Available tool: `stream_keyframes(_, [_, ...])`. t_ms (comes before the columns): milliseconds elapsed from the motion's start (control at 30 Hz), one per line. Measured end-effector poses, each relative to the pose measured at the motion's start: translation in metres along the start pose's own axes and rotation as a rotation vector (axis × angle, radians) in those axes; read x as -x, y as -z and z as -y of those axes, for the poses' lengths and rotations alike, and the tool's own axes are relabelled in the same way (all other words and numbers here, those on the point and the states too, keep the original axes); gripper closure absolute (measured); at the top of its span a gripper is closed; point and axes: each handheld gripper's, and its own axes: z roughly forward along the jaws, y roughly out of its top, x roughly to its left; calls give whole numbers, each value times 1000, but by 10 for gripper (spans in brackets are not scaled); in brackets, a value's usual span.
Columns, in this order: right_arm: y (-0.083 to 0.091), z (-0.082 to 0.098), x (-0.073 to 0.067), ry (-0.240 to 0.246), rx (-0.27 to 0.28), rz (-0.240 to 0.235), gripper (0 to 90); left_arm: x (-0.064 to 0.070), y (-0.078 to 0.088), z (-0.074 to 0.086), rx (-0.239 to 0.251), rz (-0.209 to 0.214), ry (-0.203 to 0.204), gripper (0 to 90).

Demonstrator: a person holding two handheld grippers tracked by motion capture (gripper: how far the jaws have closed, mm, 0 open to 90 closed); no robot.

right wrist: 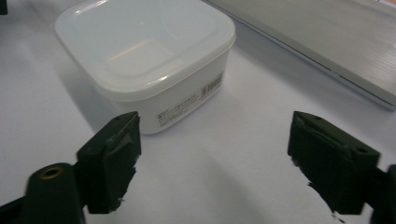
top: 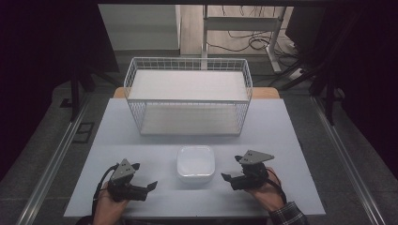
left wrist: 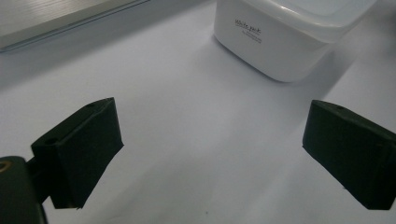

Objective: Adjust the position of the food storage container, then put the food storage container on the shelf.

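A white lidded plastic container (top: 195, 163) sits on the white table (top: 141, 140) near the front, between my two grippers. My left gripper (top: 144, 176) rests to its left with jaws wide apart and nothing between them; in the left gripper view the container (left wrist: 285, 32) lies ahead, up and to the right. My right gripper (top: 231, 168) is just right of the container, open and holding nothing. In the right gripper view the container (right wrist: 144, 56) stands ahead of the left jaw, apart from it.
A white wire basket (top: 187, 96) with a flat white shelf on top stands behind the container at the table's far middle. A white desk frame (top: 244, 23) and cables are on the floor beyond. A dark metal rail (top: 51, 164) runs along each side of the table.
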Motion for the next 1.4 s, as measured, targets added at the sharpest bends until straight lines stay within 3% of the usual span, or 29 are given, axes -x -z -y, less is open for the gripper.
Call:
stream_keyframes(200, [-3,3,0,4,-9,8,62,-1,1,-1,18,29,26,42])
stream_keyframes(700, [-7,-4,0,-15,24,-19,43,0,-5,-11,21,77,32,32])
stream_keyframes(933, [-9,-10,1,-12,35,-18,42,6,-14,-28,19,182,23,35])
stream_keyframes(1033, [-10,-12,2,-29,47,-25,42,7,-17,-35,31,203,33,44])
stream_keyframes(1300, [-17,-23,0,-58,59,-60,37,7,-32,-48,33,205,33,64])
stream_keyframes(1400, [-24,-29,-1,-62,49,-69,30,8,-45,-57,28,202,24,65])
